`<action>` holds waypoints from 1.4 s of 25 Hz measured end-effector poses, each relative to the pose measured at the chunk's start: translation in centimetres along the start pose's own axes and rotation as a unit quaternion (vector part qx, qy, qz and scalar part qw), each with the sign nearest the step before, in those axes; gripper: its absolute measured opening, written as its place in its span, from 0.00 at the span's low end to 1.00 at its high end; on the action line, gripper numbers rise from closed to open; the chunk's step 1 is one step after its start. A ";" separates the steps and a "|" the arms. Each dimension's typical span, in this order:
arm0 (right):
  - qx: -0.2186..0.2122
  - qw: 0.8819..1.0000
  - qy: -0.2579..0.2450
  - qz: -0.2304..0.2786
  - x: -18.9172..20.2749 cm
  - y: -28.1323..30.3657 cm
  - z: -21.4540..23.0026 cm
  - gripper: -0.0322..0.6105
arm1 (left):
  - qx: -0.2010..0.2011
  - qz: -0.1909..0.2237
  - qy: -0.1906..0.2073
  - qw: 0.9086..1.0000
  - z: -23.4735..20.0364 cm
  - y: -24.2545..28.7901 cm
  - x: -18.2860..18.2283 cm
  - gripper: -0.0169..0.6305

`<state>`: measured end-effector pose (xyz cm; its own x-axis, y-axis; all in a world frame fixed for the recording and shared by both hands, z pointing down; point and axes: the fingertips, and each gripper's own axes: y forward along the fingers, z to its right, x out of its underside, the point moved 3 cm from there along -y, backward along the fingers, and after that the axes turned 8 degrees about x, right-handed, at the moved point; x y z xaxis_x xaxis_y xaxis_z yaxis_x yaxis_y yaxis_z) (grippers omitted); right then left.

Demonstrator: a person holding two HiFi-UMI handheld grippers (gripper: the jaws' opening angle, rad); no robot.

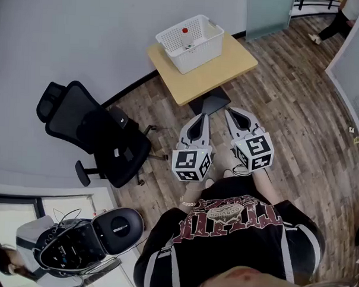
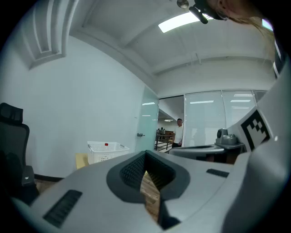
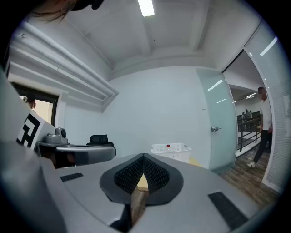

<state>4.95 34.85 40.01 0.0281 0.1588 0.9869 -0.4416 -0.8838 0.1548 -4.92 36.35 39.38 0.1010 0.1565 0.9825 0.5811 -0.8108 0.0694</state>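
My left gripper (image 1: 199, 118), right gripper (image 1: 231, 112) were both closed, empty, white lattice basket (image 1: 198, 54) ahead (ceiling light (image 2: 182, 20) showed only in gripper views)

**A:** Clothing?

**B:** Black T-shirt (image 1: 235, 234). Dark red print across it, pale outlined lettering. White stripes down each side. Thin bead bracelet (image 1: 189, 202) at the left wrist.

**A:** Tools?

**B:** Left hand-held gripper (image 1: 202, 117) and right hand-held gripper (image 1: 231, 112): pale grey moulded shells, each tapering to a point, darker panels along the top. Each carries a white cube with black square markers: left cube (image 1: 191, 163), right cube (image 1: 254, 151). Thin dark cable (image 1: 242, 170) loops below the right cube.

**A:** Gripper views?

**B:** Black ribbed pads (image 2: 132, 170) line the inner faces, and the right one looks the same. Dark rectangular slots are set into the grey flanks.
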 end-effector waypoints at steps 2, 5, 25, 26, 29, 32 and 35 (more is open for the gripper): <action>-0.002 1.000 0.004 -0.001 0.1 -0.2 0.2 0.07 | -0.002 -0.001 0.000 1.000 0.3 0.1 0.1 0.10; -0.003 1.000 0.006 0.000 0.1 -0.3 0.8 0.08 | -0.004 0.000 0.001 1.000 0.7 0.4 0.1 0.10; -0.043 0.999 0.006 -0.005 0.7 0.0 3.5 0.08 | -0.037 0.002 -0.004 0.999 2.3 2.6 0.9 0.10; -0.042 0.999 0.005 -0.008 0.6 0.8 3.3 0.08 | -0.037 0.001 -0.006 0.999 1.4 2.7 0.8 0.10; -0.037 0.999 0.005 -0.017 0.5 2.7 2.8 0.08 | -0.038 -0.002 -0.013 0.999 -0.7 3.0 0.6 0.10; -0.032 0.999 0.005 -0.017 0.5 3.3 2.9 0.08 | -0.036 -0.003 -0.012 0.999 -1.4 3.4 0.6 0.10; -0.025 1.000 0.006 -0.018 0.5 4.6 2.8 0.08 | -0.031 -0.003 -0.014 0.999 -2.9 3.9 0.6 0.10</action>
<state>5.43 29.66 41.38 0.0338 0.1949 0.9802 -0.4854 -0.8542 0.1865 -4.92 31.65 40.75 0.1212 0.1768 0.9767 0.5304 -0.8433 0.0868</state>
